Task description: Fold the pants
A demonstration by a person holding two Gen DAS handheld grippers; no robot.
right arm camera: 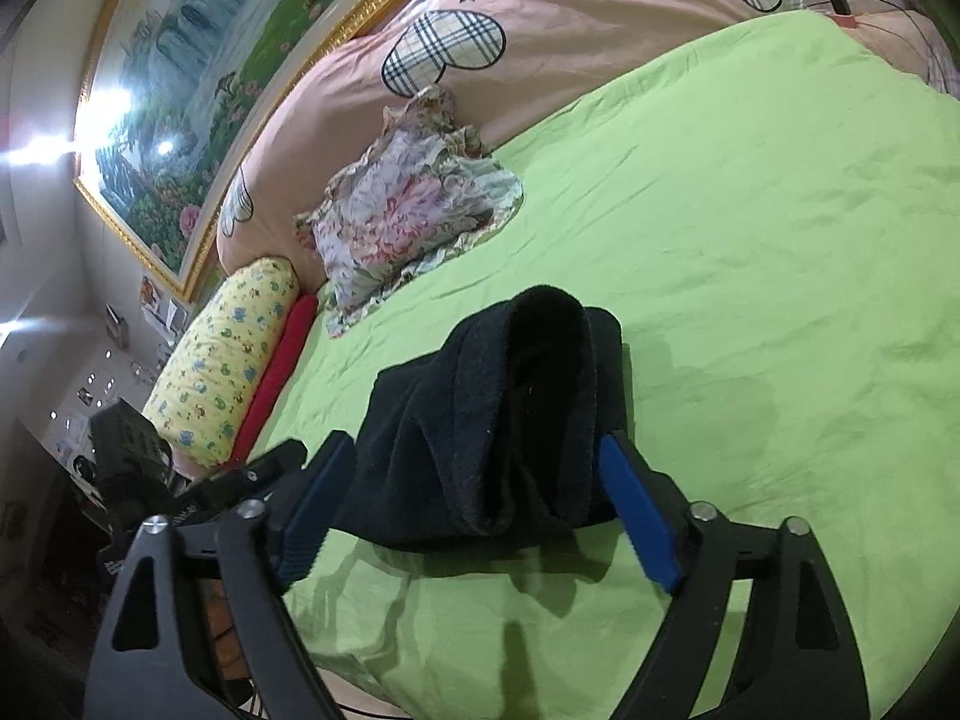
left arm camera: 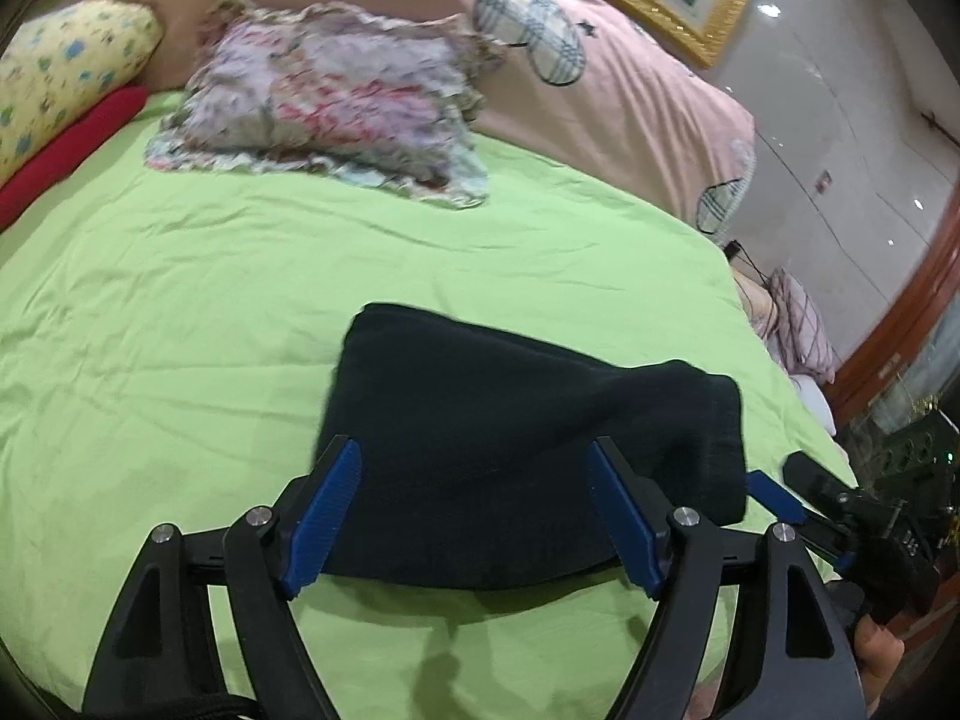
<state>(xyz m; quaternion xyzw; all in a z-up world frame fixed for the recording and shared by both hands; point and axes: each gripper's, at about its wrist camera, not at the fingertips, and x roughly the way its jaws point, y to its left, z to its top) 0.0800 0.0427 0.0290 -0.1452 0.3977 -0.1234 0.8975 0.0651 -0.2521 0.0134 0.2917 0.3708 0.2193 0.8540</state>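
Pants [left arm camera: 528, 450] lie as a compact dark bundle on the green sheet [left arm camera: 210, 300], near its front edge; layers look stacked, one rolled end gaping in the right wrist view. Fold looks mostly done, maybe a final tidy or flatten left. Left gripper [left arm camera: 474, 516] and right gripper [right arm camera: 474, 510] both spread wide, straddling the bundle, gripping nothing. Floral pillow [left arm camera: 336, 102] well apart.

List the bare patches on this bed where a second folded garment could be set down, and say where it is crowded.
Bare green sheet lies between the folded dark pants and the floral pillow. More lies right of the pants, toward the bed's far edge. Crowded: the headboard side, with the floral pillow, yellow bolster, red cushion and pink duvet, and around the pants, where the open left claw and right claw sit.
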